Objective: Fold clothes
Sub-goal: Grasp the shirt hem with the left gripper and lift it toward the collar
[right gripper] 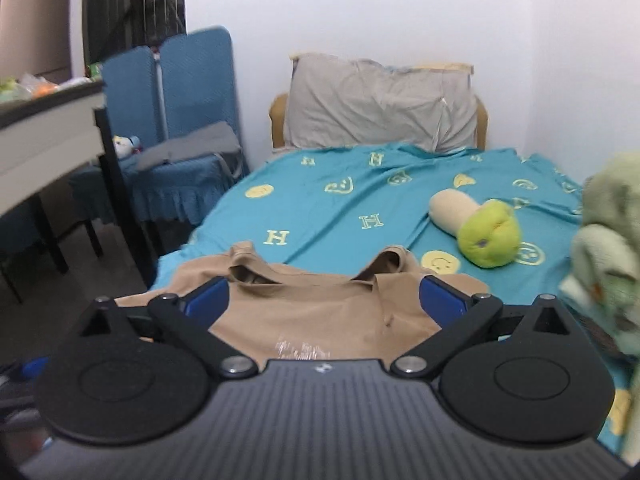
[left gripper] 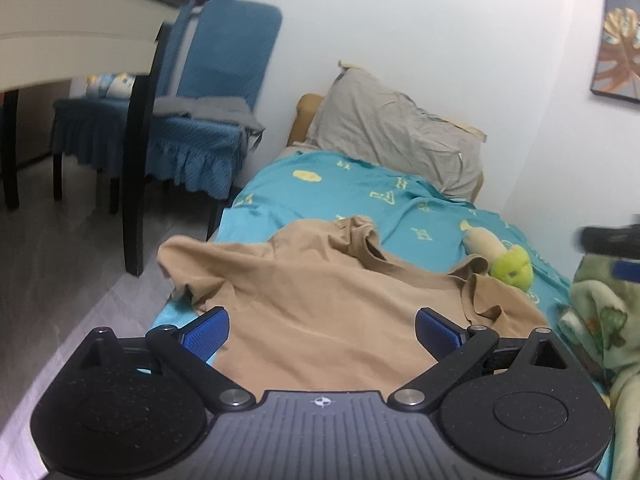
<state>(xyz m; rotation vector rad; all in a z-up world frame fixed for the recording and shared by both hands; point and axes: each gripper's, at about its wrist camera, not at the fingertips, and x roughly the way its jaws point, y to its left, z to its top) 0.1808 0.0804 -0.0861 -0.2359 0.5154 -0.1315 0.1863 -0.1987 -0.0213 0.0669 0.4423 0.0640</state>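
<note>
On the left, beside the bed, stand two blue-covered chairs (left gripper: 224, 80) and a worktop (left gripper: 76, 40) on dark legs; they lie well apart from the job and play no part in it. The left gripper (left gripper: 322, 330) hangs over the near left part of the tan T-shirt (left gripper: 320, 304), its blue fingers (left gripper: 208, 330) spread wide with cloth showing below the gap but nothing pinched. Holding it low and open there probably readies it to take the hem or side edge.

The T-shirt lies spread on the teal bedsheet (left gripper: 352, 192) at the near end of the bed, collar towards the pillow, one sleeve drooping over the bed's left edge and the other rumpled on the right. It looks not yet folded; spreading it flat first gives clean fold lines.

The right gripper (right gripper: 324, 304) sits above the shirt's chest, neckline just ahead, fingers (right gripper: 442, 300) likewise fully apart and empty.

Further right, a green and beige plush toy (right gripper: 486, 236) rests on the sheet near the right sleeve, and a green patterned blanket (right gripper: 608, 240) is bunched at the bed's right edge. Both may crowd a fold to that side.
</note>
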